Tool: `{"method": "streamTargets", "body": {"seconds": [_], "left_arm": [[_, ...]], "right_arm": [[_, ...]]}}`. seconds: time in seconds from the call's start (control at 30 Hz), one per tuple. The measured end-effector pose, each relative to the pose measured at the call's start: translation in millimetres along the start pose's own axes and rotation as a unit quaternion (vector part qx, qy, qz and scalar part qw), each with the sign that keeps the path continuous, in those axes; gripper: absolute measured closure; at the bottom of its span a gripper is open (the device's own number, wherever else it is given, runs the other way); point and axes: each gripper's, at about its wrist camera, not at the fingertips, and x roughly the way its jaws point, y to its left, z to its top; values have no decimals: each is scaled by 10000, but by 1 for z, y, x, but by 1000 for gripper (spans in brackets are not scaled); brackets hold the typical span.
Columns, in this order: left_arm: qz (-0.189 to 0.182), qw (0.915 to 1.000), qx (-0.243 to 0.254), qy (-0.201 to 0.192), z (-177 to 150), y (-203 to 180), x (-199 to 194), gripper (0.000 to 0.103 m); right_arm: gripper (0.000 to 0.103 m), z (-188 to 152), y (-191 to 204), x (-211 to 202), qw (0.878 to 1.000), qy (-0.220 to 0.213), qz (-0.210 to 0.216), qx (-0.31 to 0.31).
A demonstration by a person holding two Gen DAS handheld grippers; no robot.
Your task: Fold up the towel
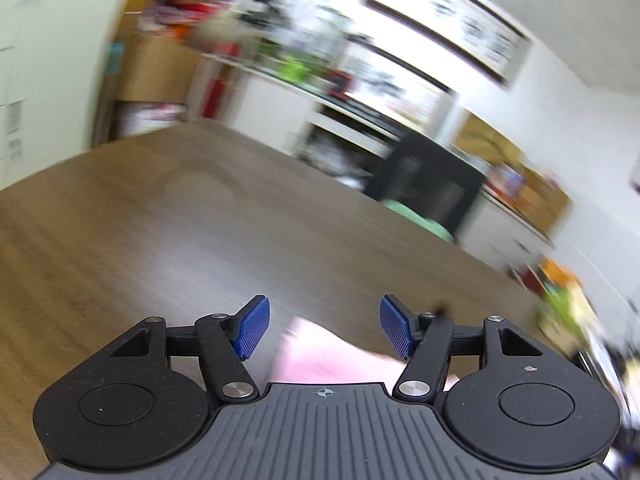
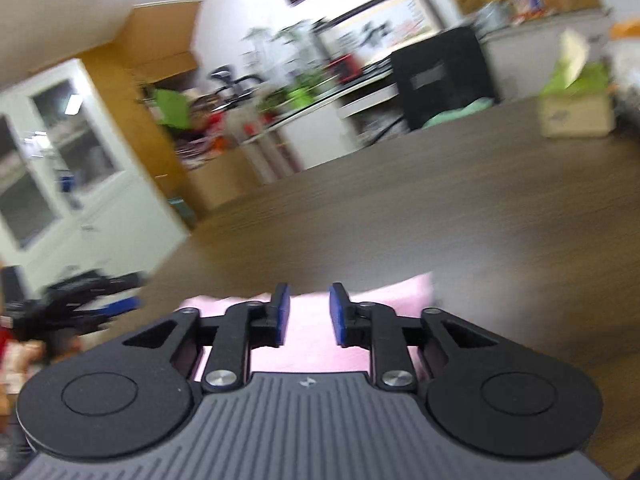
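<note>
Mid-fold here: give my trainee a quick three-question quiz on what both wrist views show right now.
1. True or false: the left tool is clamped on the towel.
2. What colour is the towel?
3. Which tool has the wider gap: A) left, B) right?

Key: 1. False, its pads stand apart with no cloth pinched between them. 2. Pink. 3. A.

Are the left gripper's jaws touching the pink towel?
Apart. Left wrist view: left gripper has jaws spread wide, and the pink towel lies below between them, clear of both blue pads.
</note>
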Motion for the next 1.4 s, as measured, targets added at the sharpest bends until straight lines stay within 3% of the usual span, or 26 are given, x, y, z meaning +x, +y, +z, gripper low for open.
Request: {"method": "streamTargets", "body": {"seconds": [0.07, 0.23, 0.43, 0.5, 0.6, 0.7, 0.77, 1.0, 1.03, 1.13, 1.2, 1.27, 1.4], "left_arm": [[-303, 9989, 214, 298, -8, -9, 1, 41], [-665, 9928, 449, 884, -27, -14, -3, 41], [-733, 9853, 813, 1308, -44, -14, -15, 42], [-645, 9838, 937, 1384, -51, -16, -18, 45], [-527, 9819, 1181, 1386, -56, -17, -24, 48], [-297, 9771, 1589, 1382, -60, -22, -26, 63], [-172, 9716, 1895, 1403, -63, -27, -25, 63], [148, 9570, 2502, 1458, -75, -43, -26, 62], [179, 9567, 2512, 1461, -75, -43, -28, 61], [239, 9580, 2460, 1457, -76, -43, -31, 61], [291, 9580, 2463, 1441, -76, -43, -35, 61], [345, 9575, 2490, 1413, -78, -46, -38, 61], [363, 9587, 2444, 1412, -79, -47, -41, 61]], "right_arm": [[55, -5, 2, 6, 9994, 216, 209, 154], [55, -16, -2, 11, 9960, 595, 431, 517], [55, -25, -18, -11, 9877, 702, 844, 1114], [55, -29, -23, -18, 9890, 742, 595, 1129], [63, -33, -35, -24, 9898, 749, 331, 1169], [73, -34, -45, -27, 9894, 769, 342, 1179], [89, -32, -45, -25, 9914, 812, 204, 1004], [89, -25, -22, -22, 9943, 978, -332, 275], [88, -25, -16, -21, 9941, 994, -398, 162], [72, -25, 3, -20, 9936, 977, -536, -170], [65, -19, 26, -18, 9907, 824, -857, -659], [48, -15, 42, -14, 9888, 761, -886, -929], [44, -10, 85, 23, 9818, 1036, -685, -1439]]}}
